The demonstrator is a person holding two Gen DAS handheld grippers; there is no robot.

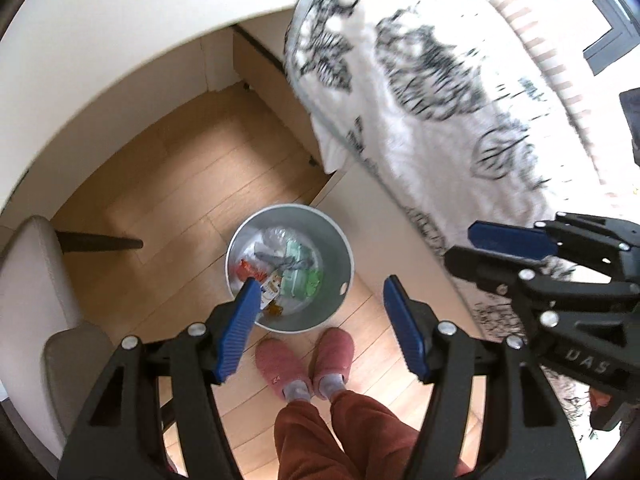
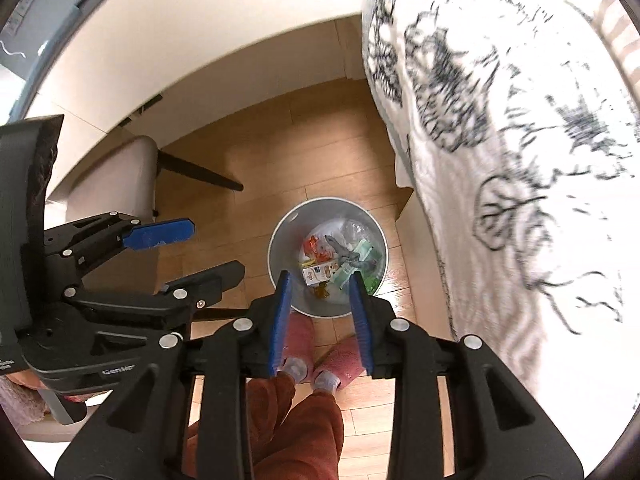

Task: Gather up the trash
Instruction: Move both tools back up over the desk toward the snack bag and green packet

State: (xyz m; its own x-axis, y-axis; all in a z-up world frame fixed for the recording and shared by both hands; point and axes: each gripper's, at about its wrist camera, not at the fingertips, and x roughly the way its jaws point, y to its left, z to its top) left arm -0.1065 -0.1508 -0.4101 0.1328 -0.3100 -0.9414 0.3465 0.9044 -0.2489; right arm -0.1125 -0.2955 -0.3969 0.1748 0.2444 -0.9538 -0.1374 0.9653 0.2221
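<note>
A grey metal bin (image 1: 340, 264) stands on the wooden floor straight below both grippers. It holds mixed trash (image 1: 288, 264): crumpled clear plastic, green and orange wrappers and a small white carton. My left gripper (image 1: 320, 284) hangs high above the bin, jaws wide apart with nothing between them. The right gripper (image 1: 460, 246) shows at the right edge of the left wrist view. In the right wrist view the right gripper (image 2: 319, 278) is over the same bin (image 2: 280, 256) and trash (image 2: 336, 260), partly open and empty. The left gripper (image 2: 218, 248) is beside it on the left.
A bed with a white, black-patterned cover (image 1: 440, 100) (image 2: 520, 140) runs along the right, close to the bin. A beige chair (image 1: 28, 280) (image 2: 116, 184) with dark legs stands left. The person's pink slippers (image 1: 304, 360) (image 2: 344, 360) are just in front of the bin. A white tabletop (image 1: 100, 40) curves behind.
</note>
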